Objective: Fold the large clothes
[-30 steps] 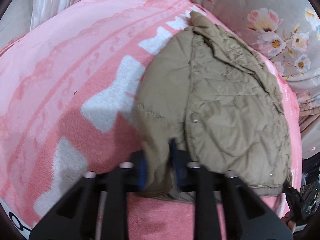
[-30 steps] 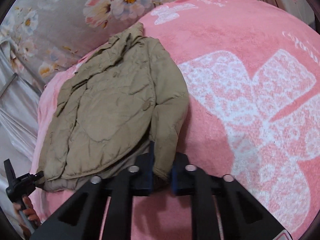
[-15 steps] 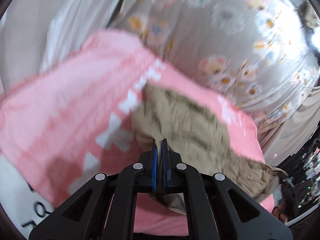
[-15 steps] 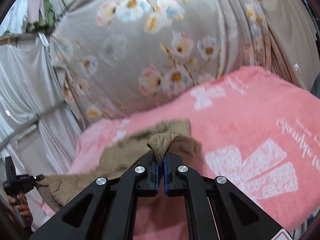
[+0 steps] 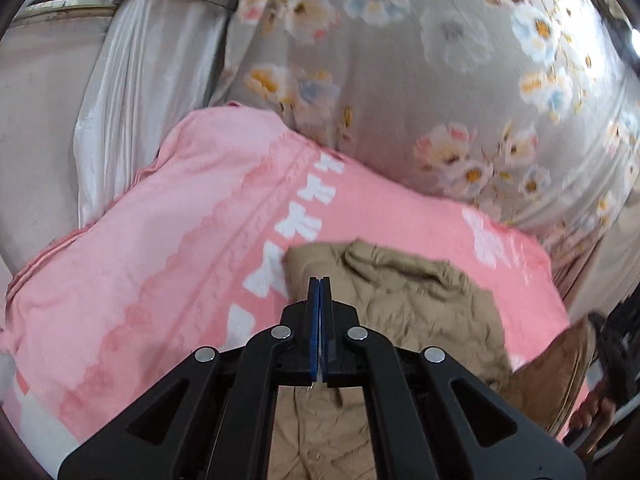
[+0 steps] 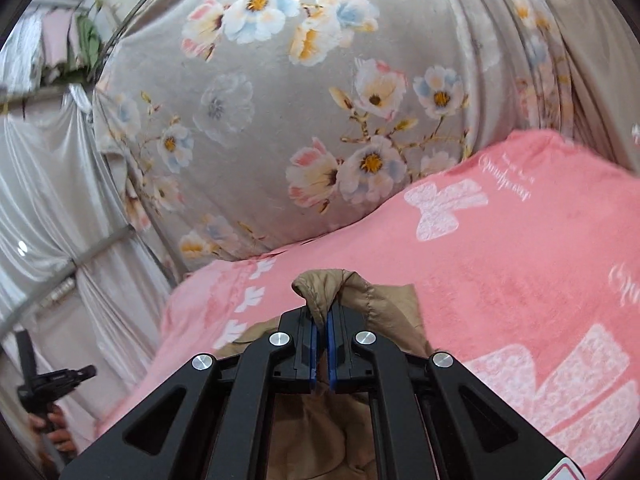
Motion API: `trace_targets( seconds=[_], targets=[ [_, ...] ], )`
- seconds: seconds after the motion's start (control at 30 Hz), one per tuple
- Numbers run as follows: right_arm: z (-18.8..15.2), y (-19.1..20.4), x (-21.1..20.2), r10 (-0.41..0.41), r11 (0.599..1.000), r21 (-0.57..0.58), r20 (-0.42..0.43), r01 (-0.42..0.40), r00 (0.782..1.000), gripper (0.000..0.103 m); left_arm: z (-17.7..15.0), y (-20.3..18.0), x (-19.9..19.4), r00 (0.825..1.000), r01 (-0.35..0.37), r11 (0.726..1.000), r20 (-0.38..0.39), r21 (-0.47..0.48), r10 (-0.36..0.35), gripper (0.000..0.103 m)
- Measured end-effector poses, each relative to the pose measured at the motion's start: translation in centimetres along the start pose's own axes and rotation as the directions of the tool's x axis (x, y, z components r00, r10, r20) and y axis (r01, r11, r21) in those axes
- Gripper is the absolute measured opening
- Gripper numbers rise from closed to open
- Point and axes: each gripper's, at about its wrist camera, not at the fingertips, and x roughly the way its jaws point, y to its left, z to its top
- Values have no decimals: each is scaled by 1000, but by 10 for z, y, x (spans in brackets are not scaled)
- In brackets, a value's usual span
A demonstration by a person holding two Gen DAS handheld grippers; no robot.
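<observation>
A khaki padded jacket (image 5: 420, 312) lies on a pink blanket (image 5: 160, 260), its near edge raised off the bed. My left gripper (image 5: 319, 292) is shut, blue pads pressed together, with jacket cloth hanging straight down beneath them. In the right wrist view, my right gripper (image 6: 320, 320) is shut on a bunched fold of the jacket (image 6: 384, 312), which pokes up between the pads and drapes below. The jacket's far part, with the collar, still rests on the blanket (image 6: 520, 260).
A grey floral curtain (image 5: 440, 80) hangs behind the bed, also filling the right wrist view as the floral curtain (image 6: 320, 120). White drapes (image 6: 40, 200) hang at the left. A hand (image 6: 52, 436) with a black handle shows at the lower left.
Both grippers have risen and tilted up, lifting the jacket's near edge off the blanket. The jacket, flat a second ago, now hangs from them, and the curtain has come into view.
</observation>
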Motion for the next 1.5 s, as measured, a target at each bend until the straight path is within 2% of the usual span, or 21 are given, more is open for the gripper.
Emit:
trace_targets(
  seconds=[0.07, 0.13, 0.2, 0.3, 0.4, 0.5, 0.63, 0.67, 0.8, 0.83, 0.87, 0.93, 0.97, 1.0, 1.03, 1.1, 1.2, 1.23, 1.4, 1.43, 1.5],
  targets=[
    [0, 5, 0, -31, 999, -38, 4, 32, 999, 3, -18, -1, 3, 997, 18, 999, -76, 27, -16, 1],
    [1, 3, 2, -41, 998, -40, 2, 41, 999, 3, -35, 3, 1, 991, 19, 1000, -135, 24, -15, 10],
    [1, 1, 2, -62, 997, -42, 9, 63, 998, 3, -55, 13, -4, 977, 13, 1000, -211, 2, -12, 39],
    [-3, 0, -5, -94, 994, -55, 28, 96, 995, 3, -82, 38, -22, 953, -8, 998, -303, -68, -13, 61],
    [-11, 1, -18, -103, 992, -65, 43, 105, 994, 3, -99, 60, -34, 922, -18, 988, -385, -156, -44, 72],
    [-17, 2, -29, -107, 992, -65, 39, 110, 993, 3, -117, 76, -32, 874, -21, 966, -474, -256, -107, 72],
    [-24, 3, -41, -128, 989, -69, 45, 131, 991, 3, -142, 77, -21, 791, -2, 958, -587, -287, -174, 72],
    [-25, 2, -43, -128, 989, -64, 45, 131, 991, 3, -148, 78, -19, 776, 2, 954, -601, -299, -190, 72],
    [-27, 0, -46, -135, 989, -58, 46, 137, 990, 3, -173, 84, -11, 707, 49, 897, -619, -439, -342, 72],
    [-28, 0, -46, -136, 989, -58, 46, 138, 990, 3, -176, 83, -9, 696, 61, 883, -614, -466, -372, 71],
    [-29, 1, -46, -138, 988, -60, 44, 141, 989, 3, -180, 83, -6, 681, 84, 855, -597, -512, -424, 71],
    [-30, 2, -46, -145, 987, -69, 44, 148, 988, 3, -183, 80, -1, 658, 118, 825, -579, -552, -481, 54],
    [-30, 2, -46, -147, 986, -72, 44, 150, 988, 3, -183, 77, 1, 645, 130, 816, -577, -563, -501, 32],
    [-31, 2, -47, -151, 985, -75, 46, 154, 987, 3, -183, 76, 1, 640, 131, 816, -580, -563, -504, 13],
    [-31, 1, -48, -152, 985, -74, 47, 155, 987, 3, -181, 75, 1, 641, 134, 818, -580, -559, -502, 12],
    [-30, -1, -48, -158, 985, -69, 49, 161, 986, 3, -166, 68, -2, 662, 165, 825, -560, -541, -499, 6],
    [-25, -3, -44, -167, 983, -63, 52, 170, 985, 3, -128, 57, -11, 726, 232, 841, -488, -490, -485, 5],
    [-23, -5, -42, -168, 984, -59, 52, 171, 984, 3, -106, 52, -16, 762, 258, 853, -447, -454, -468, 4],
    [7, -18, -16, -187, 981, -41, 77, 190, 979, 3, -18, 32, -15, 877, 315, 893, -260, -323, -404, 5],
    [16, -23, -6, -190, 981, -34, 78, 193, 979, 3, -2, 27, -8, 895, 306, 904, -234, -298, -380, 5],
    [30, -31, 15, -199, 979, -25, 75, 201, 977, 3, 23, 17, 9, 917, 294, 919, -195, -262, -348, 5]
  ],
)
